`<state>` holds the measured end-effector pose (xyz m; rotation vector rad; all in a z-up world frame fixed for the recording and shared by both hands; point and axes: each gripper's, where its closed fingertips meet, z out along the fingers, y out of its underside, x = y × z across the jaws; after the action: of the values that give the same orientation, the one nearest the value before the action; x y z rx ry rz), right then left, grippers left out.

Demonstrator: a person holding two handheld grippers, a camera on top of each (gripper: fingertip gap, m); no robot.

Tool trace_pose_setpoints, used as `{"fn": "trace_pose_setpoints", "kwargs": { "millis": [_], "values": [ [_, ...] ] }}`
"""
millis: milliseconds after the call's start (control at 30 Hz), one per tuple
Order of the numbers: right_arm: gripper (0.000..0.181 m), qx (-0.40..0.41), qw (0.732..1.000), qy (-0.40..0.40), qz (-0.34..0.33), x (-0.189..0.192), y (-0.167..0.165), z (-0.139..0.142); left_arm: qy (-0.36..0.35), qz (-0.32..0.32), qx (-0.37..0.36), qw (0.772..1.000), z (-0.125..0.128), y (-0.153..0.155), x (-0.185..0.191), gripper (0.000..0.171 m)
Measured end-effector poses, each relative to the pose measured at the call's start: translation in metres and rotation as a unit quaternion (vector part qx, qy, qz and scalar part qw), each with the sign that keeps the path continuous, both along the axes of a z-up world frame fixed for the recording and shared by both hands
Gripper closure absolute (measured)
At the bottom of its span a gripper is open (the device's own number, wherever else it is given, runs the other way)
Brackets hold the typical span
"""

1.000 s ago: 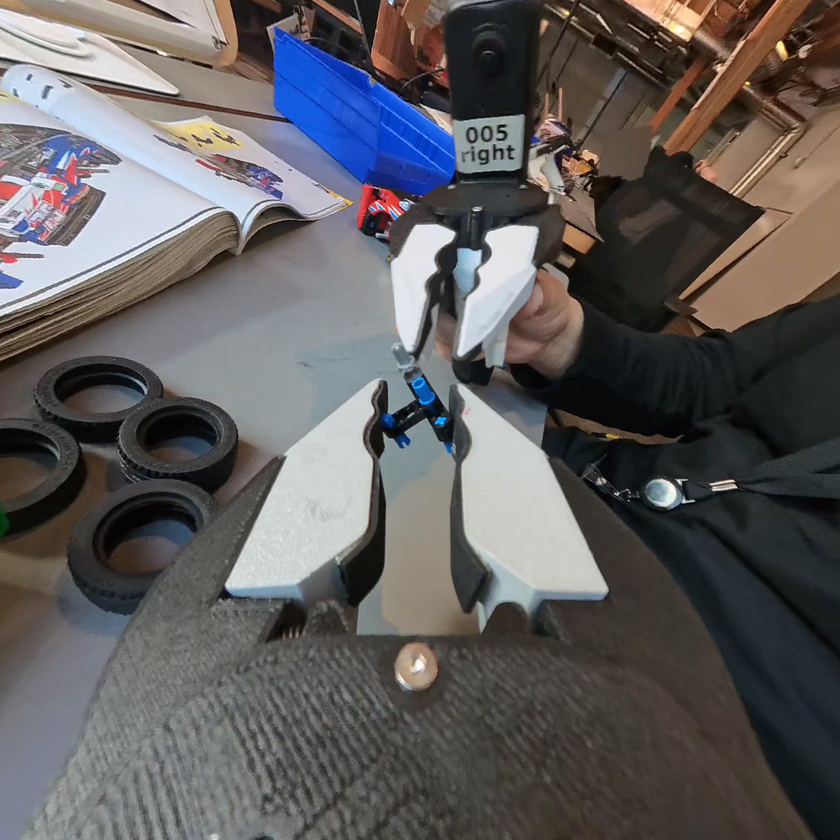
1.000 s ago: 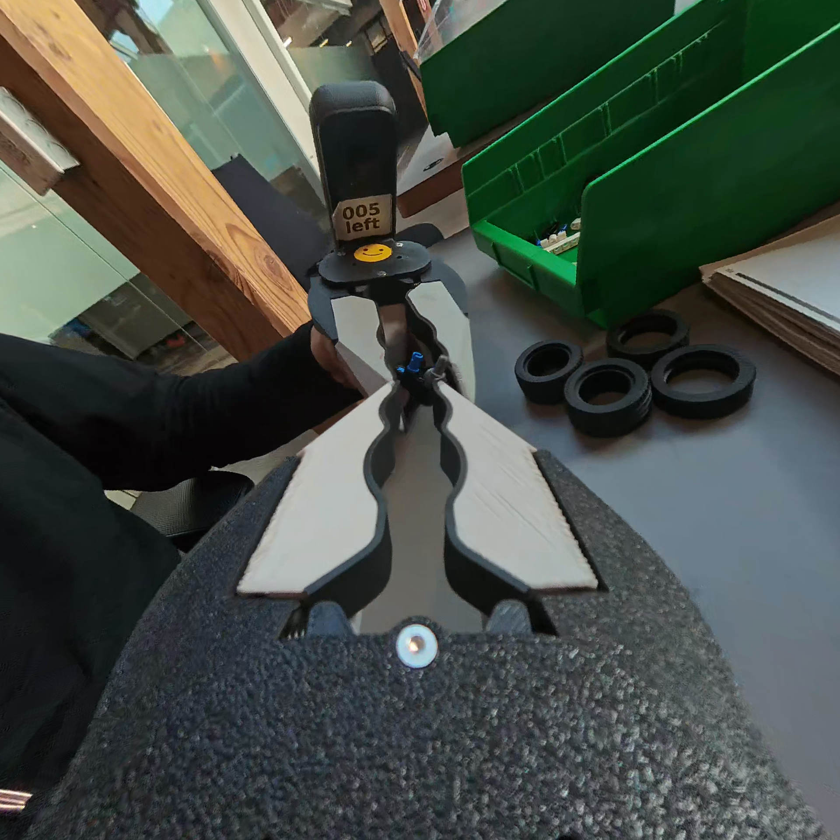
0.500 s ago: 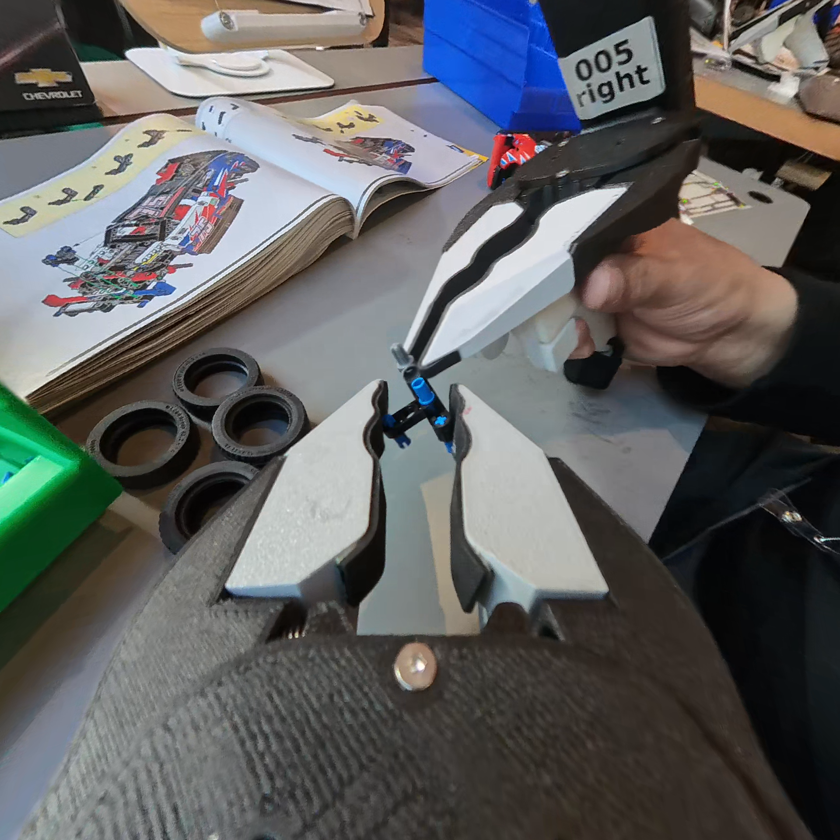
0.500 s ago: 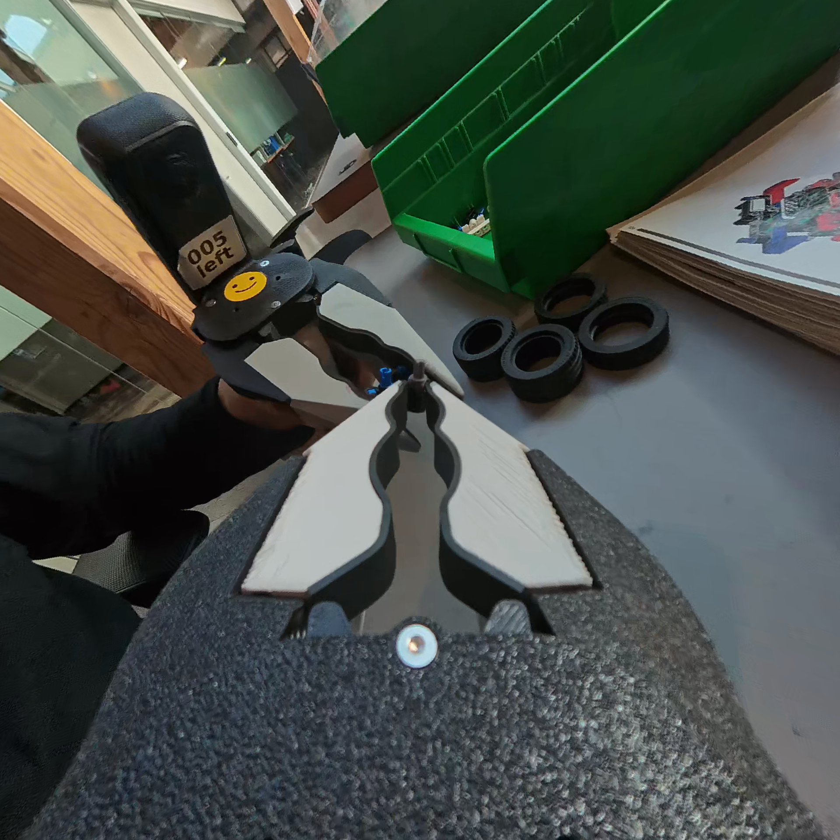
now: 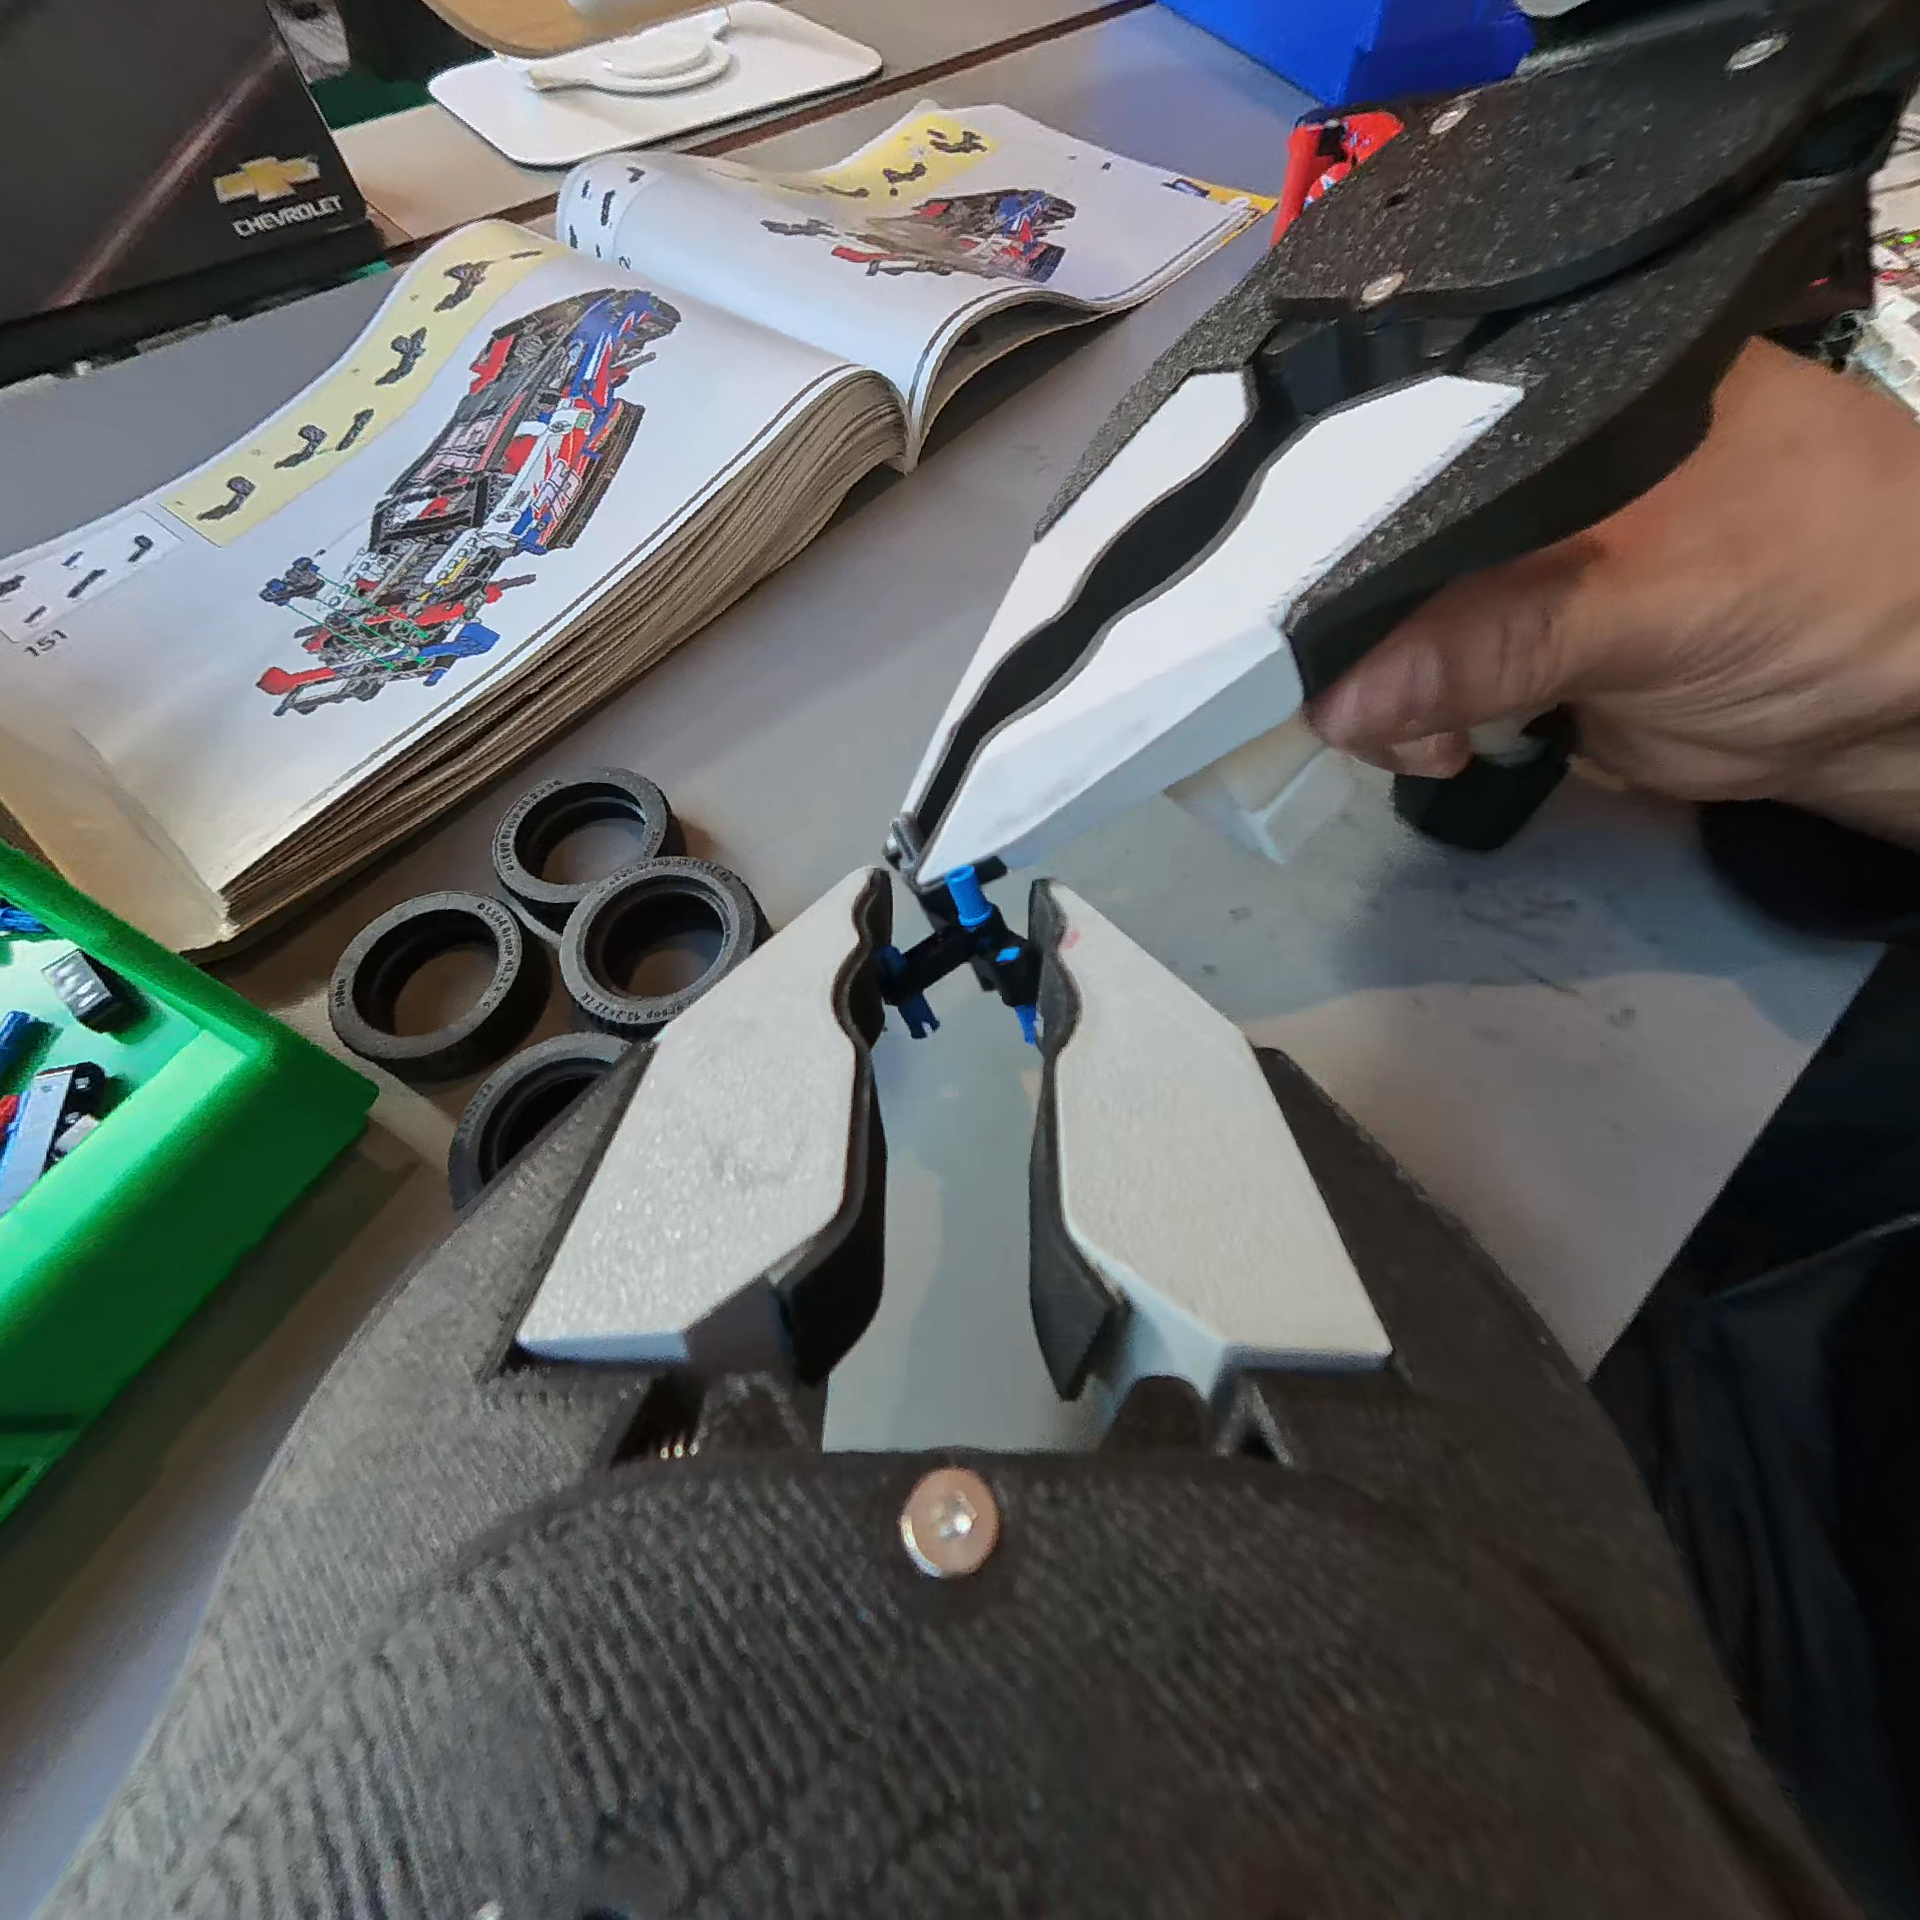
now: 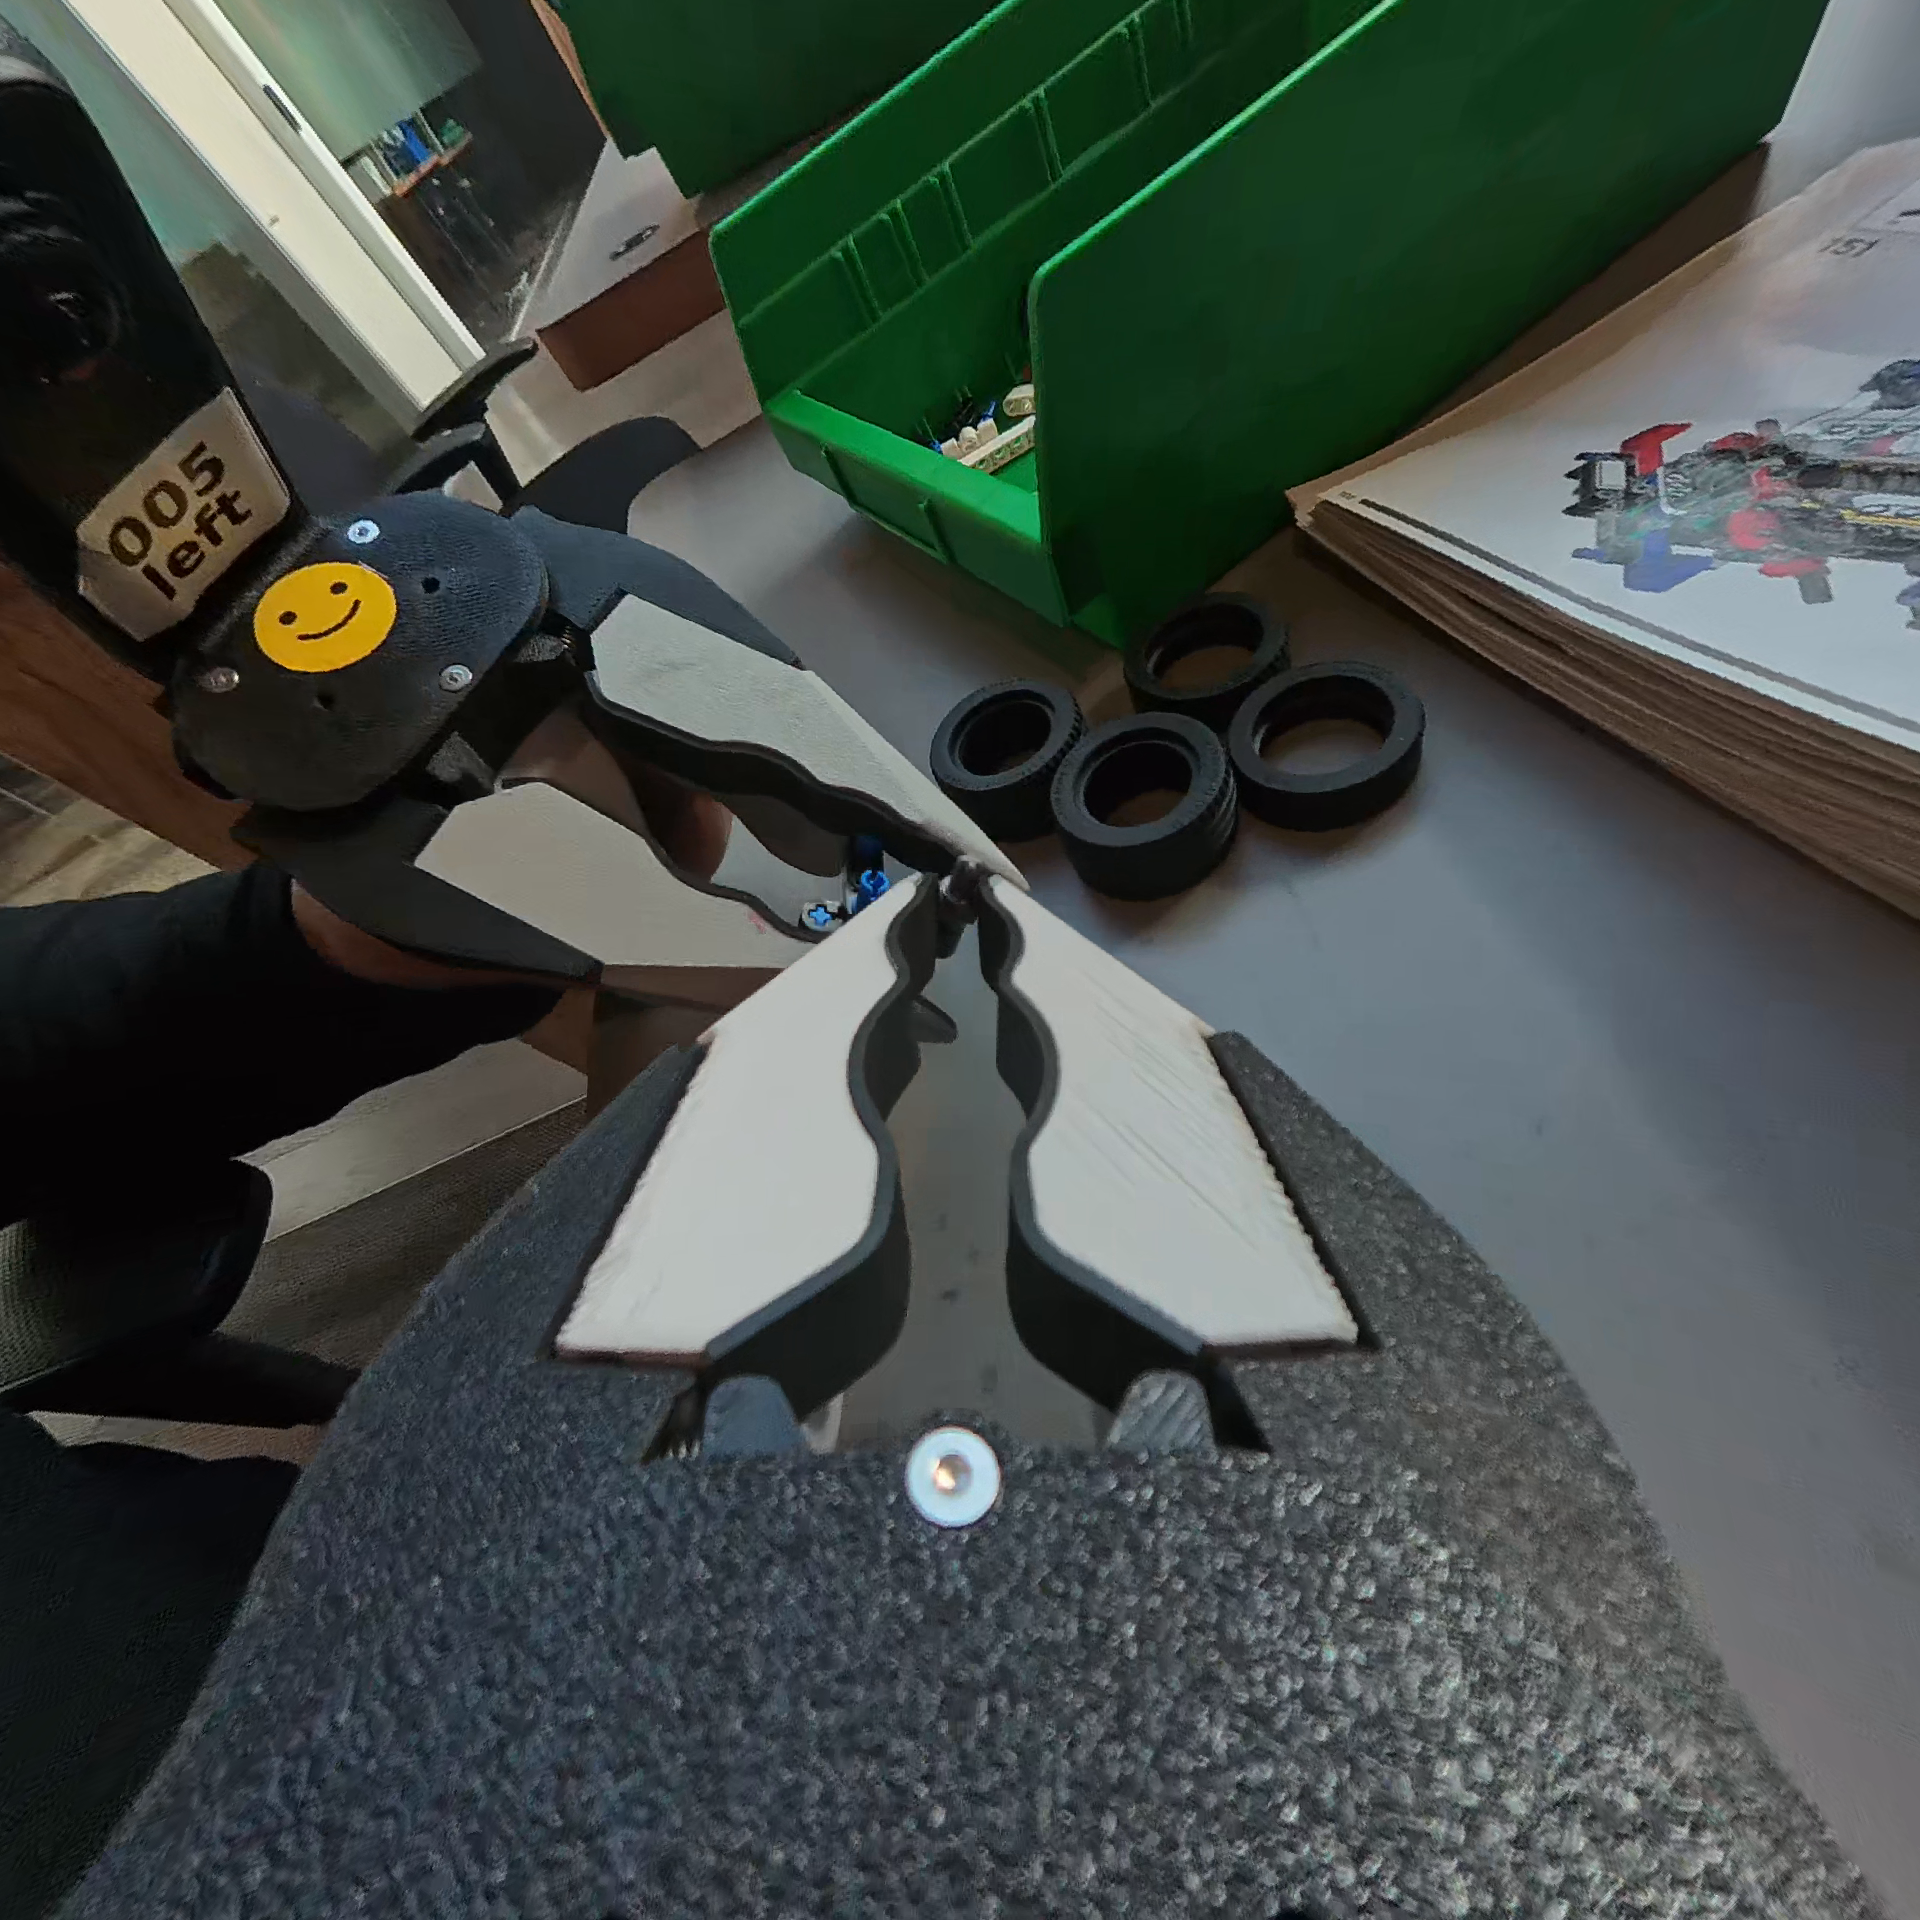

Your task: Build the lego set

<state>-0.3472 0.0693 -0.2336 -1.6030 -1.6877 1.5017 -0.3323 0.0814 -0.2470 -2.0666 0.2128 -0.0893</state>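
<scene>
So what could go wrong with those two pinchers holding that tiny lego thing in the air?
1. The left gripper holds the small black-and-blue piece only at its fingertips. A sideways push could twist it loose, and it might drop.
2. The right gripper pinches a tiny grey pin by its very end. If it meets the piece crooked, it may slip out instead of going in.
3. A dropped part could roll among the black tires.
</scene>
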Motion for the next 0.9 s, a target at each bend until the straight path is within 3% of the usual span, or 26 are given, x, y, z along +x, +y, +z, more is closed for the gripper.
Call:
{"fn": "trace_pose_setpoints", "kwargs": {
  "millis": [167,333,433,600,700,900],
  "values": [
    [0.177,0.006,0.999,0.023,-0.025,-0.010,0.006,0.005,0.047,0.036,-0.007,0.998,-0.004,0.004,-0.013,0.148],
    [0.180,-0.116,0.987,0.083,-0.068,-0.020,0.013,0.027,0.017,0.066,0.046,0.997,0.014,0.012,-0.022,0.148],
    [0.180,-0.164,0.976,0.115,-0.089,-0.027,0.019,0.036,-0.049,0.071,0.069,0.994,0.021,0.018,-0.026,0.148],
    [0.180,-0.217,0.963,0.133,-0.092,-0.030,0.024,0.041,-0.083,0.070,0.087,0.990,0.027,0.022,-0.028,0.148],
    [0.180,-0.238,0.956,0.145,-0.096,-0.029,0.029,0.044,-0.065,0.076,0.095,0.990,0.030,0.027,-0.027,0.147],
    [0.181,-0.292,0.937,0.167,-0.096,-0.028,0.034,0.052,0.051,0.093,0.091,0.990,0.034,0.032,-0.031,0.148]
  ]
}}
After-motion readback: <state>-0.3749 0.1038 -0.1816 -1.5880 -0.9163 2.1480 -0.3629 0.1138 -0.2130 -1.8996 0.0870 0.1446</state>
